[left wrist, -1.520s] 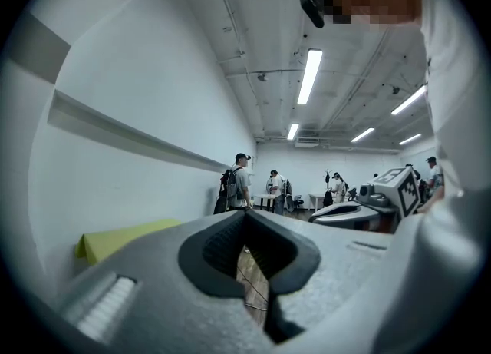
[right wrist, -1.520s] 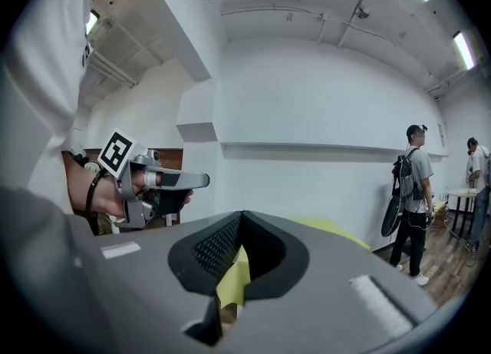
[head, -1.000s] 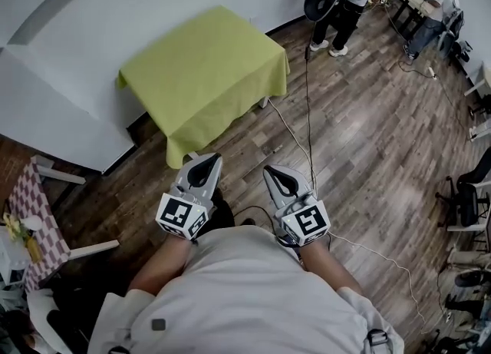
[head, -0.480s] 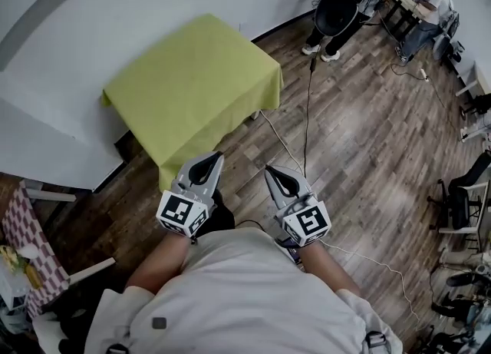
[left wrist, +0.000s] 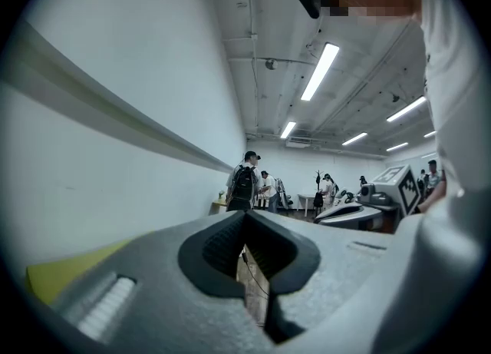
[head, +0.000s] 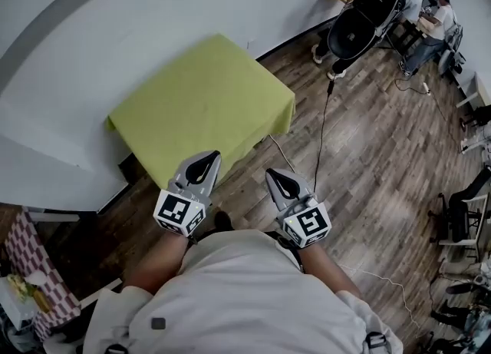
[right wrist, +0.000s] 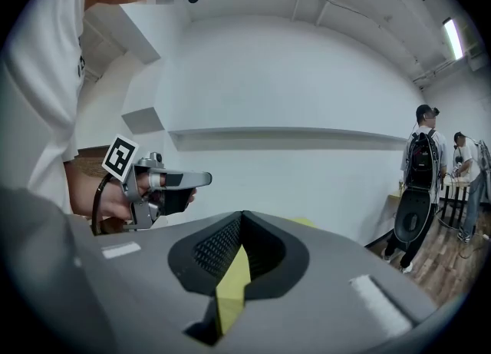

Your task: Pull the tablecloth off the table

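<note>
The person in a pale shirt [head: 245,291] stands with both tools held out in front, side by side and a little apart, each pointing roughly level toward the table ahead. The left gripper [head: 207,156] has its jaws pressed together with nothing between them; only floor shows through the thin slit behind the tips. The right gripper [head: 273,173] is likewise closed tight and empty. The strip of yellow-green seen through its slit is the cloth farther off, not something it grips.

Just past the tips sits the tablecloth [head: 203,103], a yellow-green sheet spread flat over the top and hanging down the sides, so the table beneath is hidden. Neither gripper touches it. The table stands close against the white wall [head: 115,30].

Off to the person's left, low down, is a smaller table under a red-and-white checked cloth [head: 31,264].

The dark wood-plank floor [head: 368,160] stretches away to the right, with a thin cable [head: 322,126] trailing across it. At the far end a person with a dark backpack [right wrist: 420,160] stands near others at a desk.
</note>
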Action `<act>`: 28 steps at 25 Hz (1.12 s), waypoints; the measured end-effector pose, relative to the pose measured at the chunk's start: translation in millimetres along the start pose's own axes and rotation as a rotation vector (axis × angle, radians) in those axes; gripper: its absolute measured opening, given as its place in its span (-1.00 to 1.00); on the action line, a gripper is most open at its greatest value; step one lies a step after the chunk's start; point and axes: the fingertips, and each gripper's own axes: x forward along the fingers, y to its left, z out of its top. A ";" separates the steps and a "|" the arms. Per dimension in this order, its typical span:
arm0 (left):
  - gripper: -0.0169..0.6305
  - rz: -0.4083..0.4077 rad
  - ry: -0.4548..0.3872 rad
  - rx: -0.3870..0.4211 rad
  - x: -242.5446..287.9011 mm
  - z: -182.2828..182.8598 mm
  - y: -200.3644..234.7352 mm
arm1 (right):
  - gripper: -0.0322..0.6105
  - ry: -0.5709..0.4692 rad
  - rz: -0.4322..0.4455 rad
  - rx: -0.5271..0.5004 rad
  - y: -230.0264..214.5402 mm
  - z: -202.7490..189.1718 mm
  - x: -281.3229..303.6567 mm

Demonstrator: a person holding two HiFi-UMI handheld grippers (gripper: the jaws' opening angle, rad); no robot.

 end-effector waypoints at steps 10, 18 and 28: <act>-0.94 0.067 -0.016 -0.013 12.9 4.8 61.3 | -0.87 -0.018 0.039 -0.006 -22.8 13.9 66.2; -0.94 0.228 -0.009 -0.019 41.4 4.8 106.5 | -0.87 -0.021 0.184 -0.010 -67.5 21.4 127.4; -0.94 0.479 -0.007 -0.034 116.5 8.6 134.2 | -0.87 -0.020 0.449 -0.039 -157.2 39.5 192.4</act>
